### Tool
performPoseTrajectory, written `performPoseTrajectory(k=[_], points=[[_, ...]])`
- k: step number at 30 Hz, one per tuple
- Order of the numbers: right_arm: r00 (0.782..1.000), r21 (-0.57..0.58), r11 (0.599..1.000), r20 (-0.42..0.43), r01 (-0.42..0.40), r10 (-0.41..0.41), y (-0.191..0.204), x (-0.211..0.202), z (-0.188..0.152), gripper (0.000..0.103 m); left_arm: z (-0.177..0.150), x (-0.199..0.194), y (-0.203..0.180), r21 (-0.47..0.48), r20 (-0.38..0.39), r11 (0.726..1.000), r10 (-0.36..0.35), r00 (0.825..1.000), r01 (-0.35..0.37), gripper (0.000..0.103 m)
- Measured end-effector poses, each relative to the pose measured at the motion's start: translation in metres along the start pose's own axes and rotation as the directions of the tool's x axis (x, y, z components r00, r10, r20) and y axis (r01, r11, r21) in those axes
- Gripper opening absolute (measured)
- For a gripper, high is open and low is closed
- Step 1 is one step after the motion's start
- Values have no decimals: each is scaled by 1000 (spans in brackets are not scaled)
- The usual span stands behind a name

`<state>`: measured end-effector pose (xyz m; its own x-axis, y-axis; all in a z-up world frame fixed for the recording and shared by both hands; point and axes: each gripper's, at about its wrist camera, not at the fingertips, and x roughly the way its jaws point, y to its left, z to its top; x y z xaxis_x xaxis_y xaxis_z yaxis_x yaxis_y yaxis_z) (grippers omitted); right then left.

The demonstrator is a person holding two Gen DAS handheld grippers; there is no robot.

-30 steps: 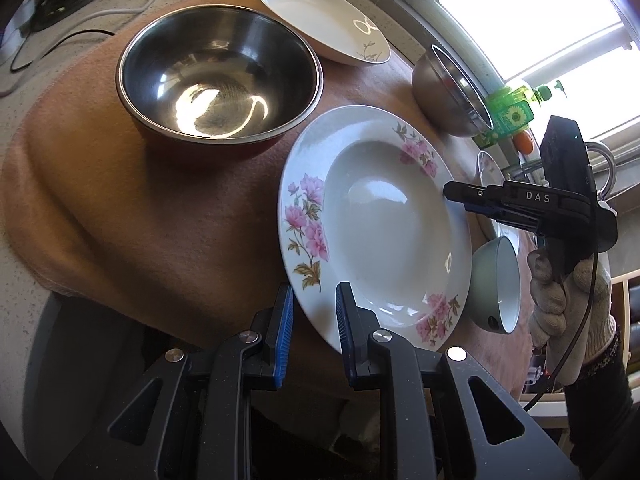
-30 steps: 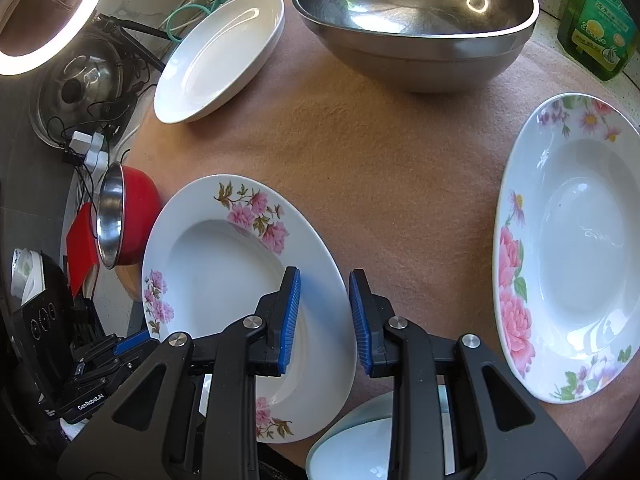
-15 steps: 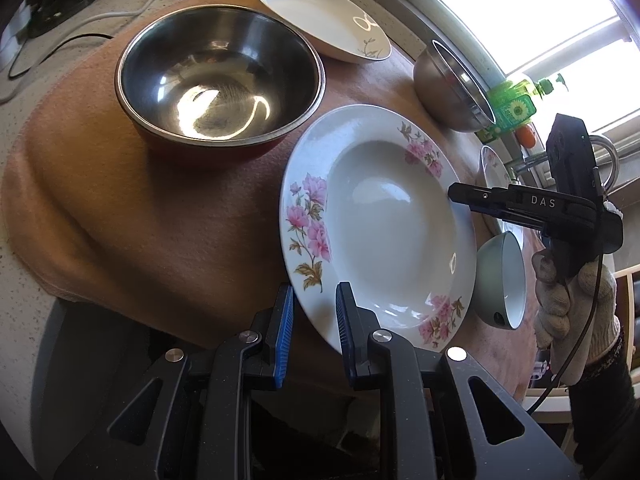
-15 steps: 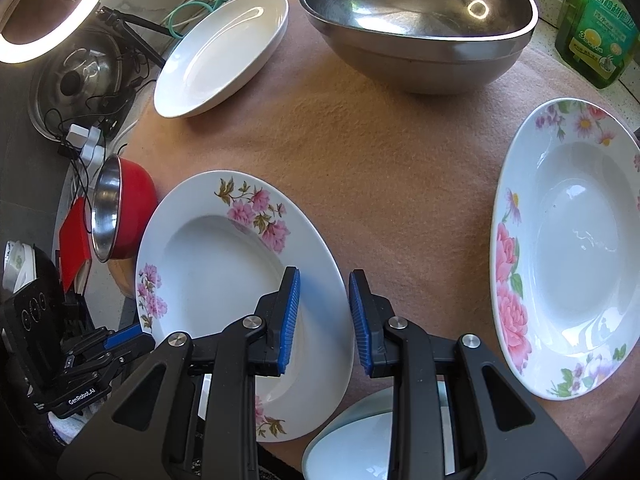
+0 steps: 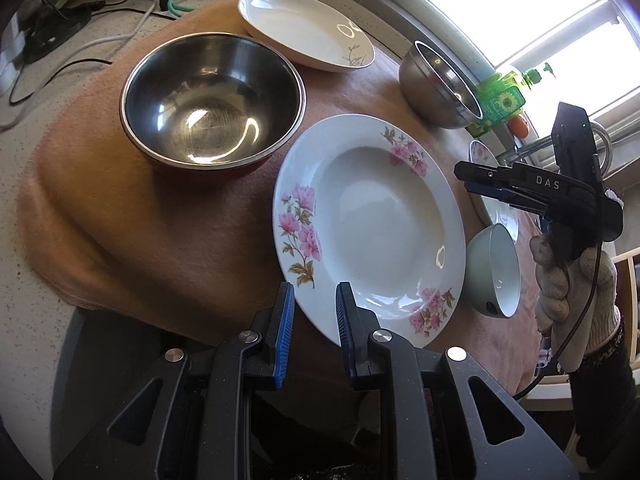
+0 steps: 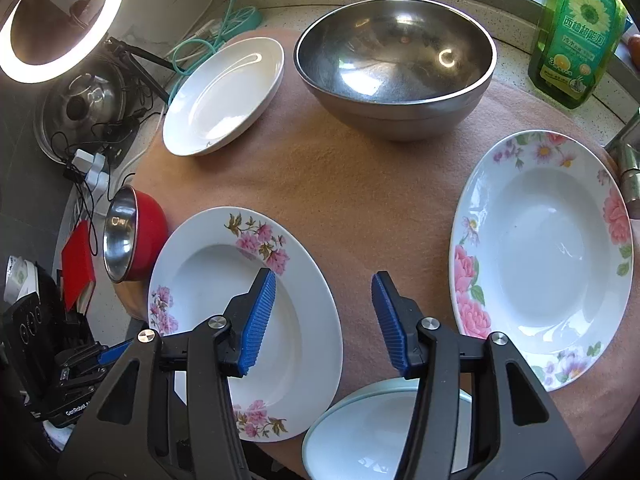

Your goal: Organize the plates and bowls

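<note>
A pink-flowered deep plate (image 5: pixel 368 224) (image 6: pixel 240 312) lies on the tan cloth (image 6: pixel 380 184). My left gripper (image 5: pixel 314 320) hovers at the plate's near rim, jaws almost together with nothing pressed between them. My right gripper (image 6: pixel 324 320) (image 5: pixel 464 178) hangs above the plate's other rim. Its jaws are opening, and only the rim and cloth show below the gap. A pale green bowl (image 5: pixel 494 272) (image 6: pixel 372 432) sits just under the right gripper. A second flowered plate (image 6: pixel 544 264) lies to the right.
A red-sided steel bowl (image 5: pixel 212 96) (image 6: pixel 132 236), a plain white plate (image 5: pixel 304 28) (image 6: pixel 224 96) and a large steel bowl (image 5: pixel 436 84) (image 6: pixel 394 64) share the cloth. A green soap bottle (image 6: pixel 576 32) stands by the window. Cables and a ring light (image 6: pixel 60 20) crowd the counter's left.
The right gripper's jaws have spread wide from a narrow gap, and it has lifted a little above the plate. The left gripper has stayed where it was.
</note>
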<state>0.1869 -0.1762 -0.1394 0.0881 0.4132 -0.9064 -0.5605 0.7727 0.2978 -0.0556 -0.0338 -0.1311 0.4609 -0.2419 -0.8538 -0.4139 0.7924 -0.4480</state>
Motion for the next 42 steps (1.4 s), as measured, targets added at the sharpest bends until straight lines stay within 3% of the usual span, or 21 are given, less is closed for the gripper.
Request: performPoseTrajectory(k=[3,7,10,24,33,42], points=[[999,18,1000,35,-16,15,-3,-14,-2,66,2,-6,-7,27,16,1000,2,1000,-2,21],[996,27,1000,91,-11,8,-5,-35,-6,72,8,-13,-16,64,39,998,-3,999,0,39],[991,53,999,135,-6,-1,-13,-52,-10,82,16,-15,-23,85,55,996,-11,998,6,40],[959,266,962,256,54,-125,-93,-110,-45,82,59,5,-74,187,65,979,-92,994,78,41],[945,397,914,258,85,-200,-157,-121,-68,82,88,39,-117,238,24,960,-157,987,147,41],[954,490,872,249,22,-164,-208,-112,-86,82,111,82,-159,264,-67,935,-228,971,238,41]])
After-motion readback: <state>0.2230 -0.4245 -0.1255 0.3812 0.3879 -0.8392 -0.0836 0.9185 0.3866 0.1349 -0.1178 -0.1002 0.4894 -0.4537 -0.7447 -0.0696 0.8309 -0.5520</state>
